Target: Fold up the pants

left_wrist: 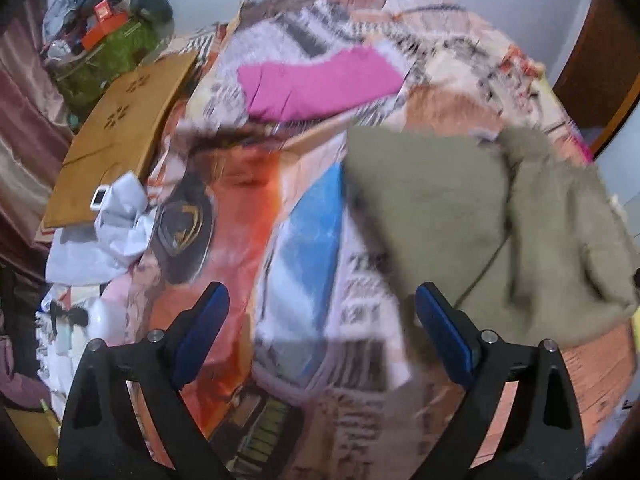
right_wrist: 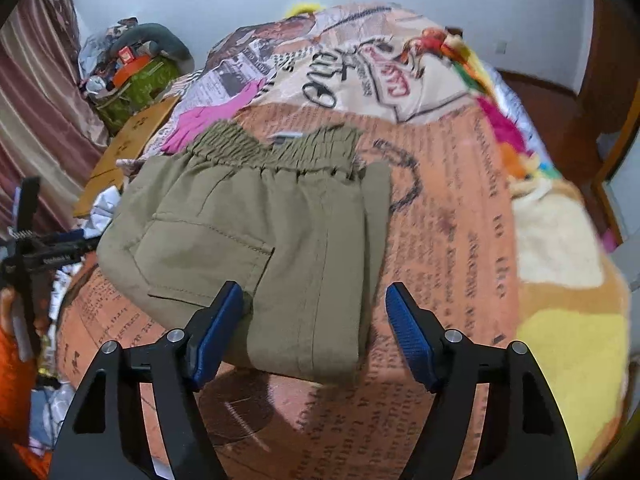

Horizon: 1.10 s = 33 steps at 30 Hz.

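On the printed bedspread (right_wrist: 460,208), the olive pants (right_wrist: 256,232) are found folded into a compact bundle, the elastic waistband (right_wrist: 276,148) turned toward the far wall and a patch pocket facing up. The right gripper (right_wrist: 314,316) is held over the near edge of the bundle with its jaws apart; the blue pads (right_wrist: 408,328) are not seen pressing the cloth. The left gripper (left_wrist: 320,320) is likewise released, nothing between its fingers, with the pants (left_wrist: 480,220) lying just right of it. A pink garment (left_wrist: 320,84) is noted farther up the bed, and a brown board (left_wrist: 116,136) at the left edge.
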Available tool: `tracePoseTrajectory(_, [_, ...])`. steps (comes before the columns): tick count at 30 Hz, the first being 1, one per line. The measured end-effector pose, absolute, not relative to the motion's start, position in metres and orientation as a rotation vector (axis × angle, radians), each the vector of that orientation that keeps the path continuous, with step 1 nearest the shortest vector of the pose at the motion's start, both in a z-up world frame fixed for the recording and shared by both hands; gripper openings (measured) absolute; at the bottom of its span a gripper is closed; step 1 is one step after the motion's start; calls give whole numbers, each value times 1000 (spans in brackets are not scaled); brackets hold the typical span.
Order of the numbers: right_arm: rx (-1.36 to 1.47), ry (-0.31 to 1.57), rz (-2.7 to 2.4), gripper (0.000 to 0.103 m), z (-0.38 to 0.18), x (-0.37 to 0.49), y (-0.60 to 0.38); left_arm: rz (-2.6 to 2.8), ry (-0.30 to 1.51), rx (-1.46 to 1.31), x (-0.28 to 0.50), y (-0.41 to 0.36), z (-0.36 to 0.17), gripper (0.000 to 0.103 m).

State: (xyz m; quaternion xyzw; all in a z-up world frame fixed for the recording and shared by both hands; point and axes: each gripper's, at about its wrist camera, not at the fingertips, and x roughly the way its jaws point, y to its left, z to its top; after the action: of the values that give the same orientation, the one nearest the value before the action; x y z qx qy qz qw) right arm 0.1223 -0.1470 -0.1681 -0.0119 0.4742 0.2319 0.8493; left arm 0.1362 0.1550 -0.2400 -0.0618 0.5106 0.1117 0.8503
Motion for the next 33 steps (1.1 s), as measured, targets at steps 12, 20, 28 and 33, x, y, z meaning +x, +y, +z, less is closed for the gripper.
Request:
tracePoseTrajectory(12, [-17, 936, 489, 71, -146, 163, -151, 74, 977, -8, 204, 86, -194, 96])
tracePoseTrajectory(20, [-33, 950, 536, 64, -157, 195, -135, -10, 1007, 0, 243, 51, -208, 92])
tracePoseTrajectory(28, [-53, 1050, 587, 39, -188, 220, -118, -60, 1084, 4, 266, 37, -236, 66])
tracePoseTrajectory(33, [-59, 1047, 579, 36, -193, 220, -119, -51, 1081, -11, 266, 40, -245, 67])
